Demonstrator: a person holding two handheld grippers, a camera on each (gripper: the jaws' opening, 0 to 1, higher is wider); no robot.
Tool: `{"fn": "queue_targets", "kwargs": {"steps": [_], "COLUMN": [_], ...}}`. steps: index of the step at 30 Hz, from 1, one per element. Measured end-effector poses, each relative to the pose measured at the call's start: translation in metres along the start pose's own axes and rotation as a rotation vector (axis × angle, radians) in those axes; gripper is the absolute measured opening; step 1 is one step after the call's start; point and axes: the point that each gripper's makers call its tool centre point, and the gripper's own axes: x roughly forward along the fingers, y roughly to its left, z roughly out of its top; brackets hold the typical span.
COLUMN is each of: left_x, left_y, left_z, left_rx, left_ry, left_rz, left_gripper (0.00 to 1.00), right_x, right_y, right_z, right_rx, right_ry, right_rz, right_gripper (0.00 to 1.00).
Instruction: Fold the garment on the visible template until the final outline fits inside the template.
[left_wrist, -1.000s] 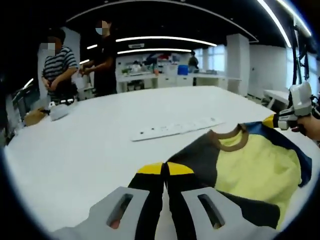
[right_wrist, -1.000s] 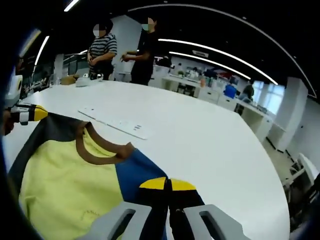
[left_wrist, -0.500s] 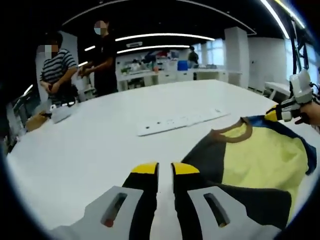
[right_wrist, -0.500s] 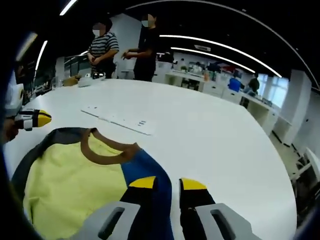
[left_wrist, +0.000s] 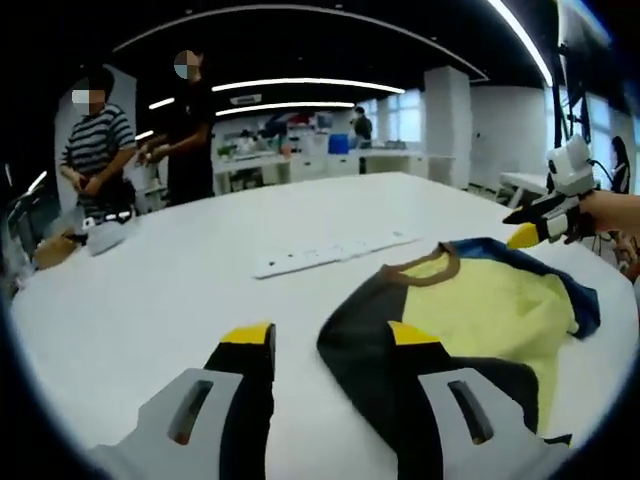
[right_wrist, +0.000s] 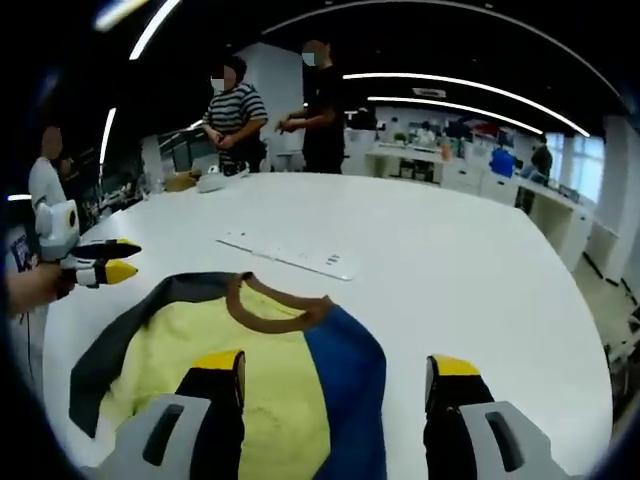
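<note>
In the left gripper view, the left gripper rises from the bottom with its yellow-tipped jaws spread wide and nothing between them; its right jaw stands over the dark shoulder of the garment, its left jaw over bare white table. In the right gripper view, the right gripper is likewise wide open and empty, its left jaw over the yellow chest, its right jaw over bare table just past the blue shoulder.

The garment, a yellow top with a brown collar, one dark shoulder and one blue, lies flat on the table just ahead of both grippers, the collar pointing away from the person. No sleeve or hem appears folded across the yellow chest, so the folding seems at an early stage, with both claws free between grasps.

Beyond the collar lies a flat white strip with small marks; whether it belongs to the template cannot be told, and no template outline is clear on the table.

The next move likely calls for each gripper to close on an edge or shoulder and carry it over the middle, keeping the fabric on the table.

Far off, two people stand at the table's far edge.
</note>
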Motion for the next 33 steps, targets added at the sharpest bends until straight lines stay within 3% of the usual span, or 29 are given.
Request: {"fn": "queue_targets", "kwargs": {"steps": [9, 15, 22, 33], "left_x": [-0.025, -0.044, -0.069, -0.100], "left_y": [-0.012, -0.024, -0.035, -0.055], "left_z": [0.002, 0.001, -0.016, -0.049], "left_rx": [-0.038, -0.013, -0.019, -0.005], "left_ry": [-0.021, -0.022, 0.002, 0.052], "left_rz": [-0.039, -0.068, -0.087, -0.127], "left_gripper": [0.59, 0.66, 0.69, 0.67], "right_x": [-0.029, -0.051, -0.072, -0.099], "right_y": [0.015, 0.028, 0.036, 0.038], "right_z": [-0.012, -0.023, -0.040, -0.073], "right_rx": [0.009, 0.026, 0.063, 0.095], "right_ry": [-0.001, 0.002, 0.019, 0.043], "right_rz": [0.071, 0.130, 0.167, 0.161], "right_gripper": [0.76, 0.79, 0.78, 0.73]}}
